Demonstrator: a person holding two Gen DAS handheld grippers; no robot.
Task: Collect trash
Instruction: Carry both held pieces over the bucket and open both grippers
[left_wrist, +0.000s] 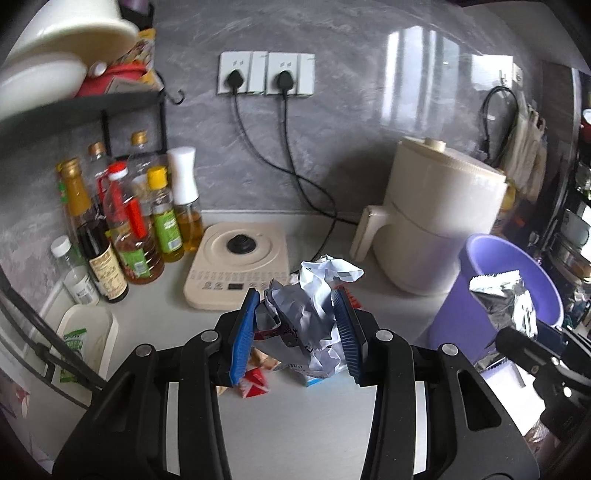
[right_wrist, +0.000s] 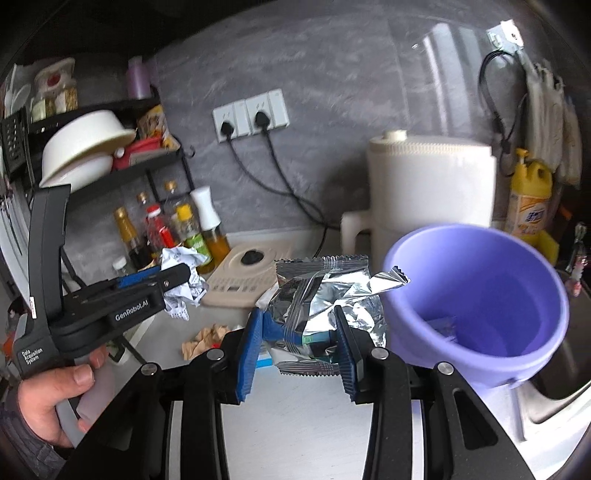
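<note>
We see soft daylight, window glare on the glossy grey wall (left_wrist: 424, 85), fisheye bending with dark corners, and slightly blurred edges.

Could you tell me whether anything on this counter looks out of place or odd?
Yes: loose litter lies on the counter below the tongs, a red wrapper and a crumpled tan scrap. On the shelf, a cream bowl sits tilted on another. The purple bin also looks tipped.
</note>
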